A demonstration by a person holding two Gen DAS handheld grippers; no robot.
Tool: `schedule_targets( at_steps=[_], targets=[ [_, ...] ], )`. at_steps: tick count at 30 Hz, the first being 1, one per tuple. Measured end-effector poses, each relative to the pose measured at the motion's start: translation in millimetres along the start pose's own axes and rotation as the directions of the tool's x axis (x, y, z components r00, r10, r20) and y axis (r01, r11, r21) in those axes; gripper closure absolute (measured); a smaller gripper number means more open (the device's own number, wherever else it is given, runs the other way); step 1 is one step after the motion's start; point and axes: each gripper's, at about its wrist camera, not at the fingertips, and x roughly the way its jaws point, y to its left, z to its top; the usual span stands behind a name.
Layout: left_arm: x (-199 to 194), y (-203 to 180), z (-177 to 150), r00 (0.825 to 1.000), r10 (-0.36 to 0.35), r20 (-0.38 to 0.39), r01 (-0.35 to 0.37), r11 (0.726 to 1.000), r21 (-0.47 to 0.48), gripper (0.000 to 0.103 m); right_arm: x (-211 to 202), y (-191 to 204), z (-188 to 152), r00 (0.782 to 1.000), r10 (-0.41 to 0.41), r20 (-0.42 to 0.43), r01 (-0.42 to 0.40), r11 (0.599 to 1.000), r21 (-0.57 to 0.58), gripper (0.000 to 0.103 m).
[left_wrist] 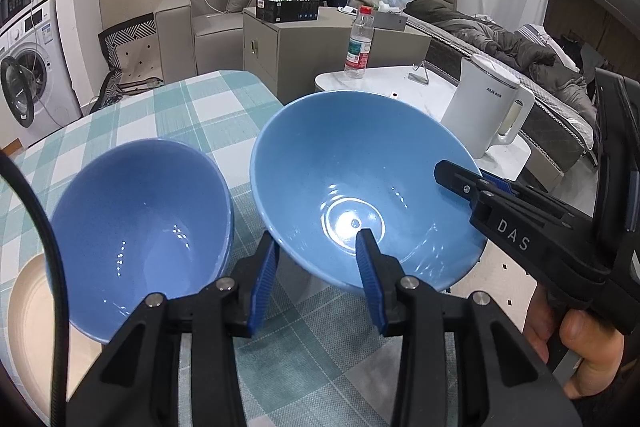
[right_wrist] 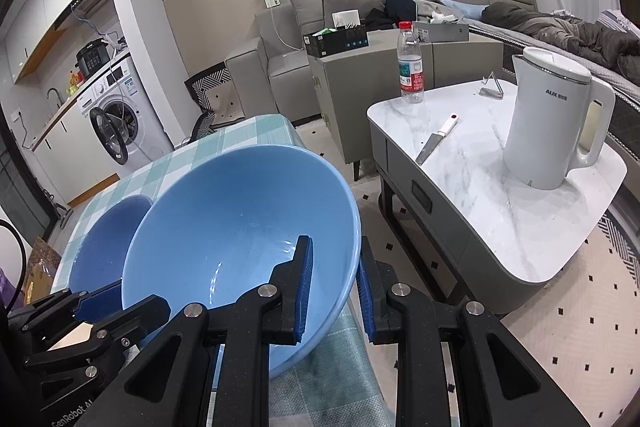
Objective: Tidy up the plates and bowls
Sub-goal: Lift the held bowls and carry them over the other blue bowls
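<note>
A light blue bowl hangs tilted above the right edge of the checked-cloth table. My right gripper is shut on its right rim, one pad inside and one outside. My left gripper straddles the bowl's near rim, its right pad inside and its left pad outside; a wide gap shows between the pads. To the left a darker blue bowl rests partly on a beige plate.
A marble coffee table to the right carries a white kettle, a water bottle and a knife. A sofa and a cabinet stand behind, a washing machine far left. A hand holds the right gripper.
</note>
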Motion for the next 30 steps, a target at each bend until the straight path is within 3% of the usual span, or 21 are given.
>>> schedule_targets(
  at_steps=[13,30],
  targets=[
    [-24.7,-1.6,9.6,0.998,0.002,0.059,-0.003,1.000,0.018,0.064,-40.0,8.2,8.2,0.996,0.001,0.085,0.000,1.000,-0.013,0.082],
    [-54.3,14.2,13.1,0.990,0.039,0.133,-0.040,0.999,0.003,0.064,-55.3,37.7,12.1,0.991,0.022,0.134,-0.015,0.999,-0.047,0.082]
  ],
)
